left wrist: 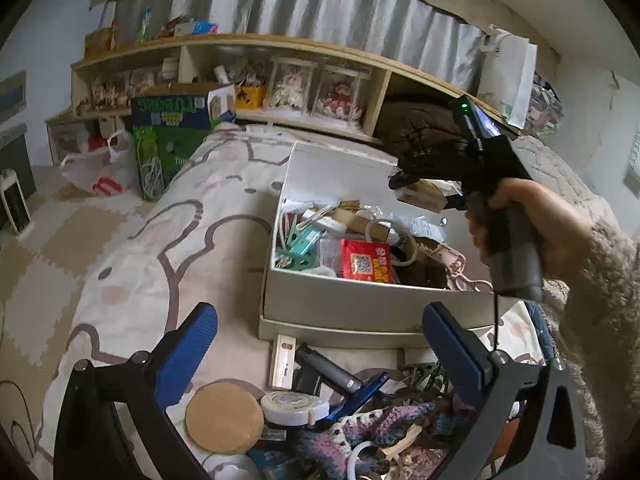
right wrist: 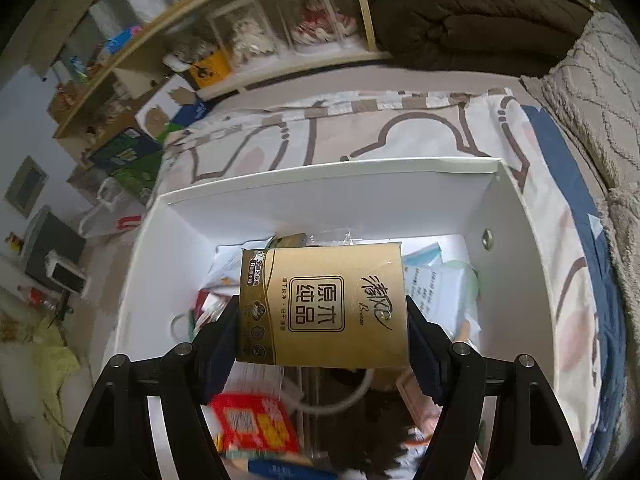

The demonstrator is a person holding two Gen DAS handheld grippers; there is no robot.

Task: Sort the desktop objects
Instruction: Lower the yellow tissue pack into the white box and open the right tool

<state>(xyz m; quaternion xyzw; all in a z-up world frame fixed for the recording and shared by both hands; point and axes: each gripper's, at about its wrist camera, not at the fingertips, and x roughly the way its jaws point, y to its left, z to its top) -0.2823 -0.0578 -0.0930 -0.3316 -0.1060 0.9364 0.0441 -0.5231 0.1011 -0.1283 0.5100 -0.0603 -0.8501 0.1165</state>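
Right wrist view: my right gripper point(right wrist: 322, 336) clamps a gold tissue pack point(right wrist: 324, 304) above the part-filled white box point(right wrist: 508, 240). Left gripper point(left wrist: 320, 344) gapes empty; bedside clutter point(left wrist: 352, 412) remains unsorted.

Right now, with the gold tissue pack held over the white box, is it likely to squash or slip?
The gold tissue pack is probably soft and light; the right gripper pinches its sides, yet the printed face stays flat, so the squeeze seems gentle. Its glossy wrapper could be slippery. If released, it would likely drop harmlessly into the white box.
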